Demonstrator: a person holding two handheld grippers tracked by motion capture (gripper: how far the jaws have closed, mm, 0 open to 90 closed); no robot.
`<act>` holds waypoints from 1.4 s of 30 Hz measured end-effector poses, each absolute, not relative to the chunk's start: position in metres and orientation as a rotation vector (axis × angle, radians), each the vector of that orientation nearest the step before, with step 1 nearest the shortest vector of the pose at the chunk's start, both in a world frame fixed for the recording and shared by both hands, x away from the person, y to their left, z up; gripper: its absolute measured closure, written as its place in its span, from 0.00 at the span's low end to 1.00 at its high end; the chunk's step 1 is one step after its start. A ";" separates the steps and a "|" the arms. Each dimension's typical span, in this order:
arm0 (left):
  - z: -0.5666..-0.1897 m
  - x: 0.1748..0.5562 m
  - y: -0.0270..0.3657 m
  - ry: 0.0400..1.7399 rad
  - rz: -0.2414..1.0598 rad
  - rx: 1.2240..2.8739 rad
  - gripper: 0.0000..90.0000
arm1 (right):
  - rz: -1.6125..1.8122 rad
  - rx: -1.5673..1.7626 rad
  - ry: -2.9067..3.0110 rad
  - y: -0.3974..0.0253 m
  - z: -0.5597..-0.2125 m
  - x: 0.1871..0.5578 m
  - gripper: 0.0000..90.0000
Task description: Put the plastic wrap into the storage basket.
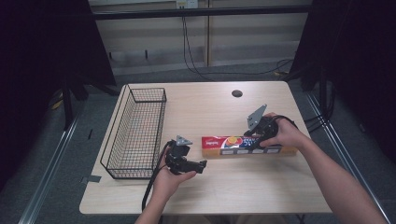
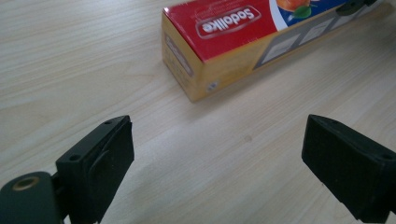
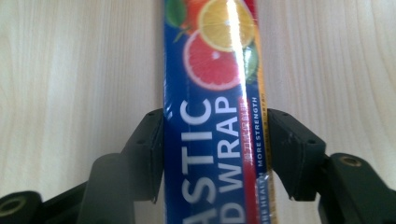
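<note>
A long plastic wrap box [image 1: 224, 144], red and blue with citrus pictures, lies flat on the wooden table right of centre. My right gripper [image 1: 255, 137] comes down on its right half. In the right gripper view the box [image 3: 210, 70] runs up between the jaws, and both pads [image 3: 149, 149] press its sides, so the right gripper [image 3: 215, 144] is shut on it. My left gripper [image 1: 201, 165] hovers low just left of the box's red end, pointing right. Its jaws stand wide open in the left gripper view [image 2: 217, 140], a short gap from the box's end [image 2: 196, 70].
A black wire basket [image 1: 137, 135] with nothing in it stands along the table's left side, close behind the left hand. A round cable hole [image 1: 236, 93] sits near the far edge. Bare tabletop [image 1: 243, 186] stretches in front of the box.
</note>
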State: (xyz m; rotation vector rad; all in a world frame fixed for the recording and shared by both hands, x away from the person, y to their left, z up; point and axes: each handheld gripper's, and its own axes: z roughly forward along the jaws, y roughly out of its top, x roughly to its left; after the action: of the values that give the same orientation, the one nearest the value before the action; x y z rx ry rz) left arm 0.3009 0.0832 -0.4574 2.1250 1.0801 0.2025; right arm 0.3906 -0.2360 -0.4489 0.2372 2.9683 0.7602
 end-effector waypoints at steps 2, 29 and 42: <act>-0.458 0.301 0.084 1.073 0.202 2.130 0.10 | 0.766 0.259 2.965 -0.236 -0.450 0.390 0.44; -0.461 0.301 0.084 1.079 0.196 2.143 0.10 | 0.659 0.587 3.020 -0.280 -0.457 0.388 0.33; -0.462 0.302 0.085 1.094 0.214 2.143 0.10 | 0.670 0.505 2.979 -0.280 -0.460 0.382 0.40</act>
State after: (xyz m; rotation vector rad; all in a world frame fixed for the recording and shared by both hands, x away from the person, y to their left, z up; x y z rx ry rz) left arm 0.3025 0.0849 -0.4618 2.1434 1.0944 0.2138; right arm 0.3816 -0.2801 -0.4602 0.5049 2.9794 0.6704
